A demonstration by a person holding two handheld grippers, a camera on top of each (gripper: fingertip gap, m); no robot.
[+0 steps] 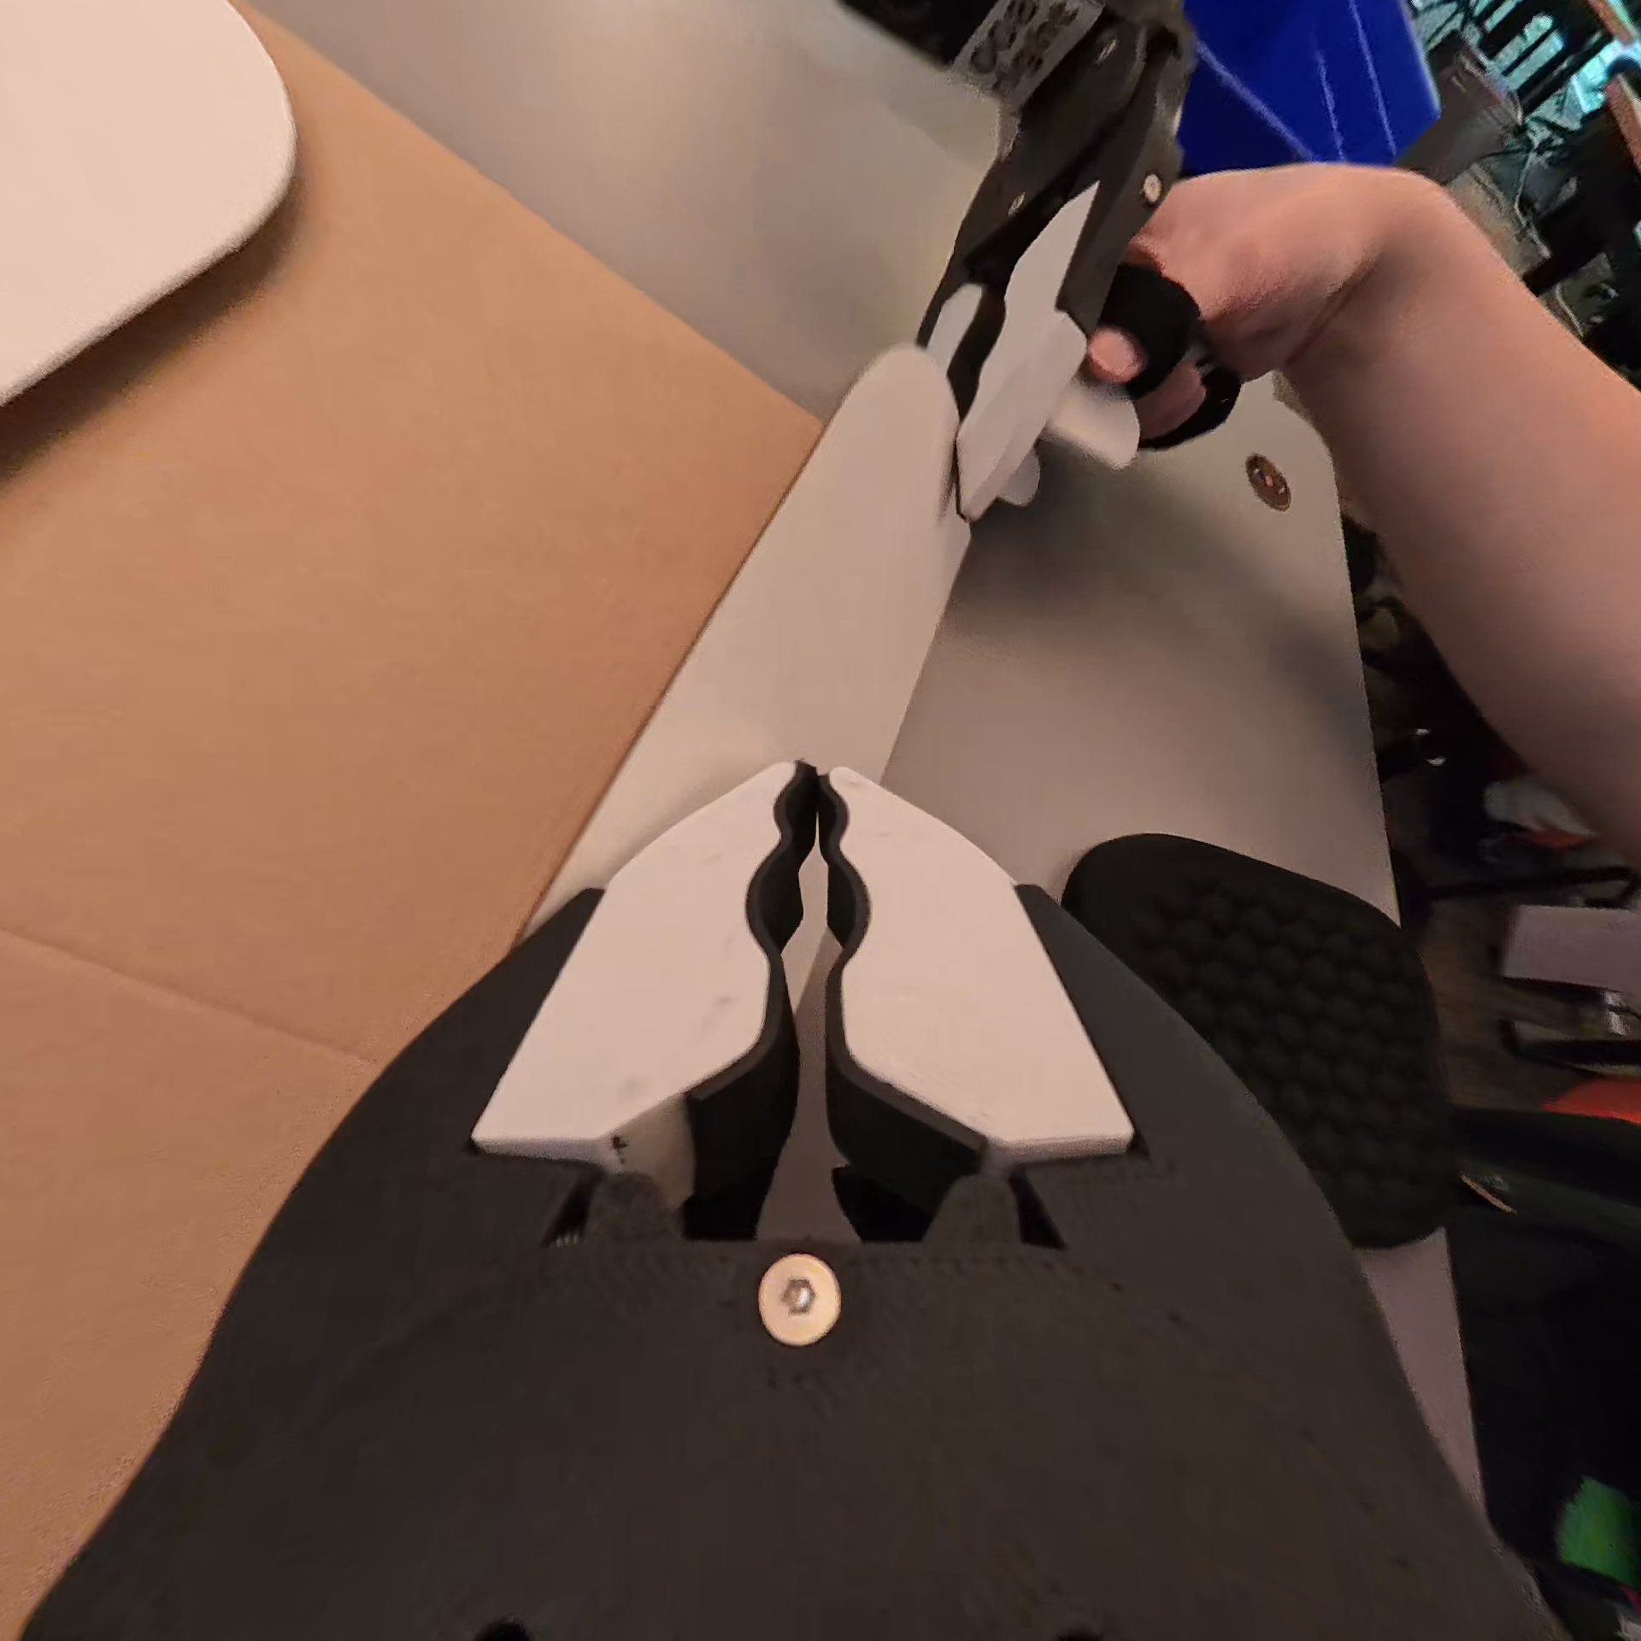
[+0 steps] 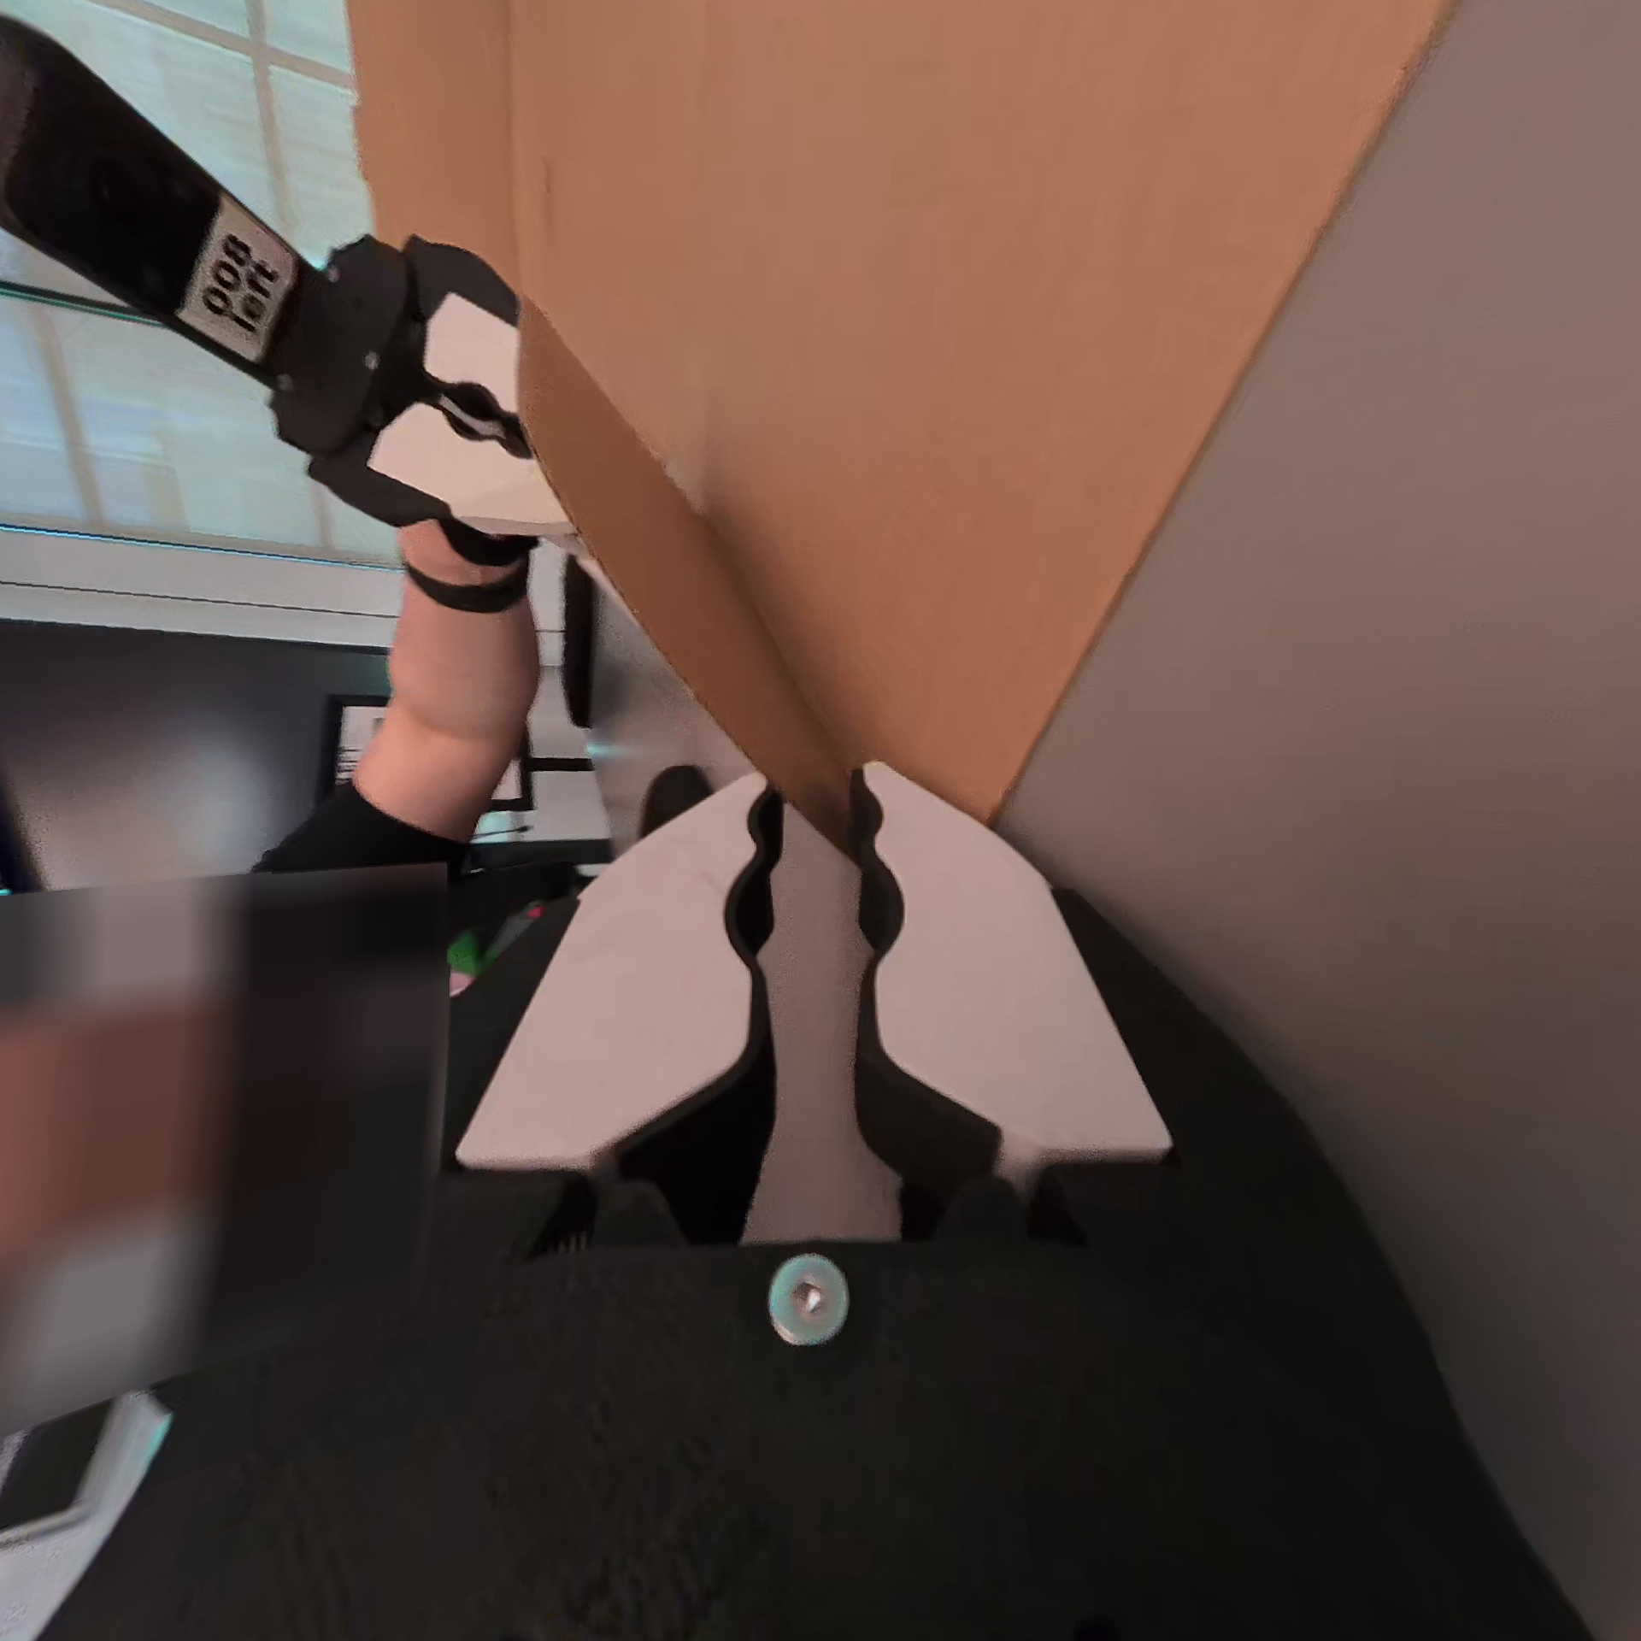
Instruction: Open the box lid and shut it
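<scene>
The cardboard box lid is brown on this face and has a white front flap along its edge. My left gripper is shut on the near end of this flap. My right gripper, held by a hand, grips the flap's far end. In the right wrist view the lid rises tilted. The white flap sits between the fingers of my right gripper. My left gripper holds the lid's edge at the upper left. The box body is hidden.
A rounded white side flap shows at the top left. A white table lies under the box, with a black mesh chair at its edge. A blue bin stands behind. A forearm hangs below the left gripper.
</scene>
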